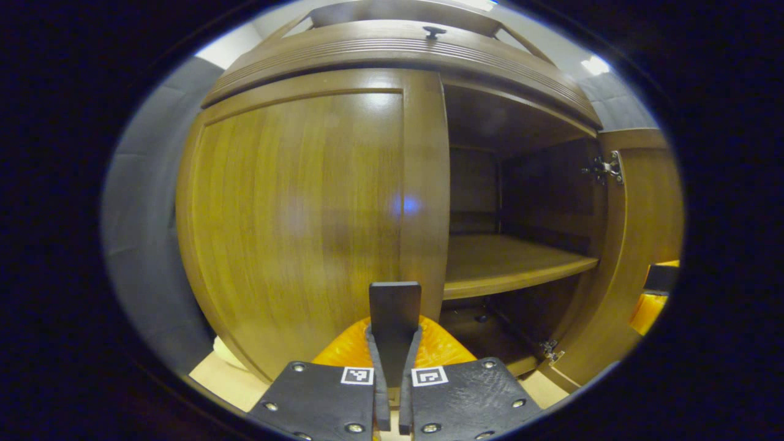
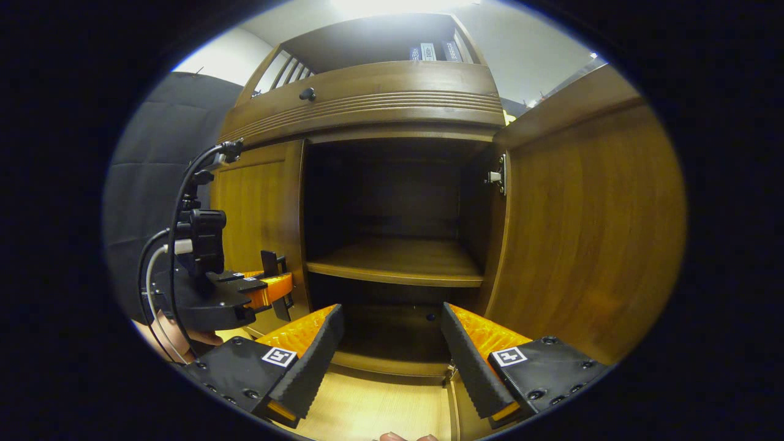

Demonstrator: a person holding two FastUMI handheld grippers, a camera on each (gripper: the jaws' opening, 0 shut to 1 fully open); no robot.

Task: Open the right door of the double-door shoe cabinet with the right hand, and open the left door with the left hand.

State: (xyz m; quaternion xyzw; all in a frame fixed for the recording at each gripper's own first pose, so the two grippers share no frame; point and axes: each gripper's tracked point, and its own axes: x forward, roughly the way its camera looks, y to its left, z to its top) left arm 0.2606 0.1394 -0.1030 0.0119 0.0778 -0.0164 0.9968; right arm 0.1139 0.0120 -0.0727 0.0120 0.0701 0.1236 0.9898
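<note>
The brown wooden shoe cabinet [image 1: 392,52] fills the left gripper view. Its left door [image 1: 294,226] stands closed, and its right door [image 1: 643,233] is swung open on its hinges. My left gripper [image 1: 395,306] is shut with nothing between its fingers, low in front of the left door's inner edge. In the right gripper view my right gripper [image 2: 391,313] is open and empty, facing the open right compartment. The open right door [image 2: 588,233] stands just to its right. The left gripper [image 2: 269,288] shows there, close to the closed left door [image 2: 257,208].
A bare inner shelf [image 2: 398,260] crosses the dark open compartment. A drawer front with a small dark knob [image 2: 307,94] runs above both doors. Pale wooden floor [image 2: 380,404] lies in front. A hand [image 2: 177,334] and cables [image 2: 184,184] are behind the left gripper.
</note>
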